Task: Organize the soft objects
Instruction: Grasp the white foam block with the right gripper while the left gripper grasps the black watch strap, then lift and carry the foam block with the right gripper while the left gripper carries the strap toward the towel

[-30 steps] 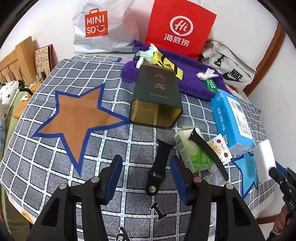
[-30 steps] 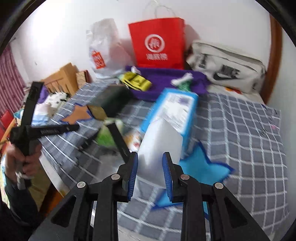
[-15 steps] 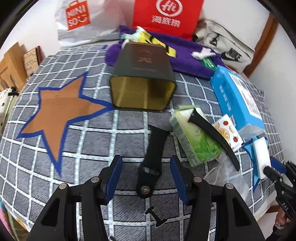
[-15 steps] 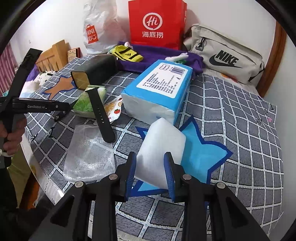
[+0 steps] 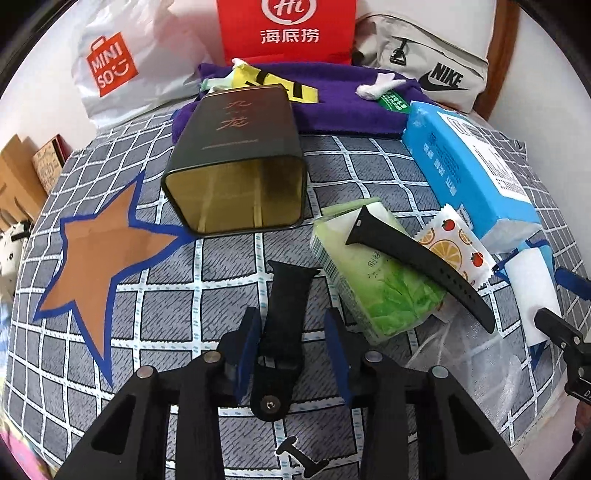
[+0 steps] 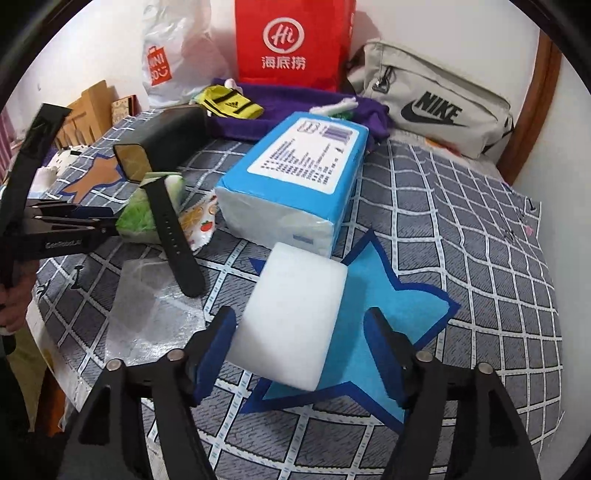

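Observation:
A white foam block lies on the blue star on the checked cloth. My right gripper is open, its jaws standing either side of the block, apart from it. In the left wrist view the block shows at the far right. My left gripper is open around a short black watch strap lying on the cloth. A longer black strap rests on a green tissue pack. An orange star lies at left.
A dark open tin lies on its side. A blue tissue pack, a fruit-print sachet and a clear plastic bag lie nearby. A purple towel, red bag, Miniso bag and Nike pouch line the wall.
My right gripper has opened and let the foam block down onto the blue star. My left gripper has moved forward over the short strap, still open.

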A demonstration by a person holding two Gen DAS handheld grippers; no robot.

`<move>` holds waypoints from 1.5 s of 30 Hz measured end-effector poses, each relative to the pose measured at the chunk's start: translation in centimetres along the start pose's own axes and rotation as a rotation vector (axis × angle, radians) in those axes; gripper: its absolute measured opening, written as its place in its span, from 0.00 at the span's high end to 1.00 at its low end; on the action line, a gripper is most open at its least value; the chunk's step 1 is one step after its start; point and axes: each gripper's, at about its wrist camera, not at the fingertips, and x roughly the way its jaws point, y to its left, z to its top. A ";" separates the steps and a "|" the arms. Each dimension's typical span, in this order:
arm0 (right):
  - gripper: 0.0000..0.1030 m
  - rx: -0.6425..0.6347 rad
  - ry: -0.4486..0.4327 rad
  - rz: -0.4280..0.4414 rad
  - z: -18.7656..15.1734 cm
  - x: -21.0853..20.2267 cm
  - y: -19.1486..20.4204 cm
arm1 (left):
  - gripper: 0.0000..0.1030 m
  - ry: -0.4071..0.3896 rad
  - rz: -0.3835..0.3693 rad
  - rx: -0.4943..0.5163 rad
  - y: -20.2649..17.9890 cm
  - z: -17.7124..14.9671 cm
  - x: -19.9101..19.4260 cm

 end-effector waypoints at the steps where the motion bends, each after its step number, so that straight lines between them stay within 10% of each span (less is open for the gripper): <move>1: 0.28 0.007 0.008 0.005 0.1 0.2 0.0 | 0.69 -0.002 0.003 0.006 0.0 0.0 0.0; 20: 0.27 0.140 0.088 -0.024 0.8 3.5 0.1 | 0.80 -0.026 -0.039 -0.017 1.2 0.0 0.0; 45: 0.50 0.128 0.062 0.017 0.9 2.5 -0.2 | 0.81 -0.050 -0.063 -0.014 1.7 0.5 0.5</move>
